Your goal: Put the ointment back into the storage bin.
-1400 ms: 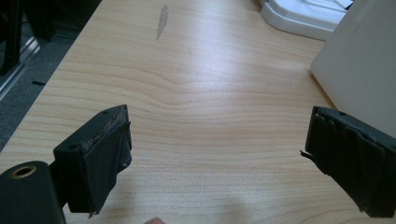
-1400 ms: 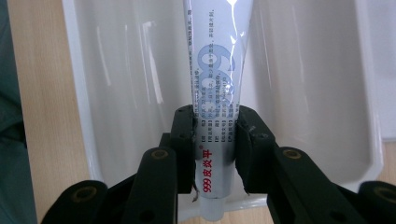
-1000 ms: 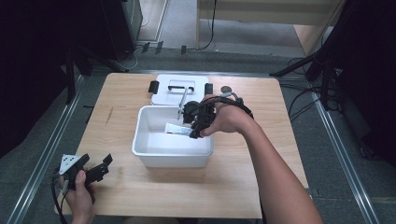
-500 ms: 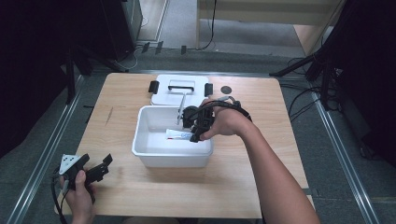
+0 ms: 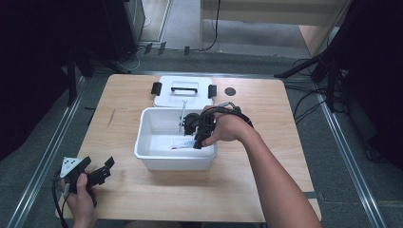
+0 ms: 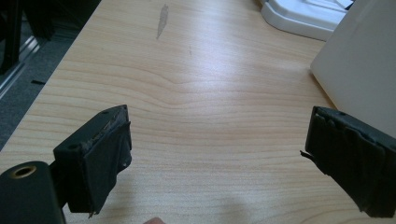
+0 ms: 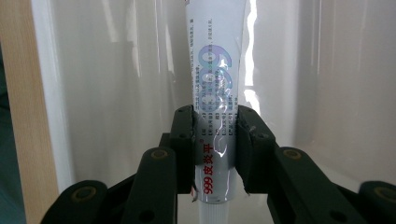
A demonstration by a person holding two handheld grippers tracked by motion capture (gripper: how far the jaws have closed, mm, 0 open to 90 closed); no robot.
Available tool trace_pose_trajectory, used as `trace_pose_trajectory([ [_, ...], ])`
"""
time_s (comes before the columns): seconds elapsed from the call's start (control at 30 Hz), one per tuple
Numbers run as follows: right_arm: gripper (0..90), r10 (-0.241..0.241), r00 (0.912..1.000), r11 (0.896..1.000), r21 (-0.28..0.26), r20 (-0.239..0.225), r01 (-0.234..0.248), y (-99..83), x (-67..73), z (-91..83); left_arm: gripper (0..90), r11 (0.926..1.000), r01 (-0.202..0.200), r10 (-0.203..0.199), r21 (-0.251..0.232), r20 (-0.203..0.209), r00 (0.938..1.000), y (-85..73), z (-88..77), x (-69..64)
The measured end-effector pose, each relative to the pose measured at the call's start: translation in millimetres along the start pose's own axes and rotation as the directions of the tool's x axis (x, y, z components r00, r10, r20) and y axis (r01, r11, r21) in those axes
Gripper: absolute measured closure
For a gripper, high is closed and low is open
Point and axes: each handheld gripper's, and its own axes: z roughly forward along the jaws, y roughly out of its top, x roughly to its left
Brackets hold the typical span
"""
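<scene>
A white plastic bin (image 5: 142, 151) stands in the middle of the wooden table. My right gripper (image 5: 196, 141) reaches down into it and is shut on a white ointment tube (image 7: 215, 84) with blue and red print; the tube (image 5: 183, 144) lies low over the bin's floor. In the right gripper view both black jaws press the tube's lower part, and its far end points away along the bin's floor. My left gripper (image 5: 105, 167) rests at the table's front left corner, open and holding nothing; its view shows bare wood between the jaws, midway at the left gripper (image 6: 217, 147).
The bin's white lid (image 5: 183, 90) with a handle and black clips lies flat behind the bin. A thin metal rod (image 5: 182, 114) leans at the bin's back wall. A small dark disc (image 5: 230, 91) sits right of the lid. The bin's side (image 6: 359, 60) is close to the left gripper's right jaw.
My right gripper has moved nearer and lower into the bin with the tube. The left gripper has stayed in place.
</scene>
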Motion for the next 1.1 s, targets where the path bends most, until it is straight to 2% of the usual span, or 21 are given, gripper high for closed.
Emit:
trace_pose_trajectory([
  [0.67,71.5,-0.023,0.9996,0.996,0.085,-0.016,0.024,10.5,4.3,21.9,7.6,1.0000,0.001,-0.001,0.002,0.002,1.0000,0.0,-0.2,0.1],
  [0.83,71.5,-0.020,0.9997,0.992,0.123,-0.012,0.021,13.2,4.8,25.6,7.6,1.0000,0.001,-0.001,0.003,0.002,1.0000,0.0,-0.2,0.2],
  [0.93,71.5,-0.035,0.9994,0.990,0.138,-0.009,0.036,14.3,5.3,27.6,7.6,1.0000,0.001,-0.001,0.004,0.001,1.0000,0.1,-0.1,0.1],
  [1.1,71.2,-0.031,0.9989,0.986,0.162,-0.034,0.036,15.3,6.5,29.8,7.6,1.0000,0.004,-0.004,0.002,0.001,1.0000,0.0,0.0,0.2],
])
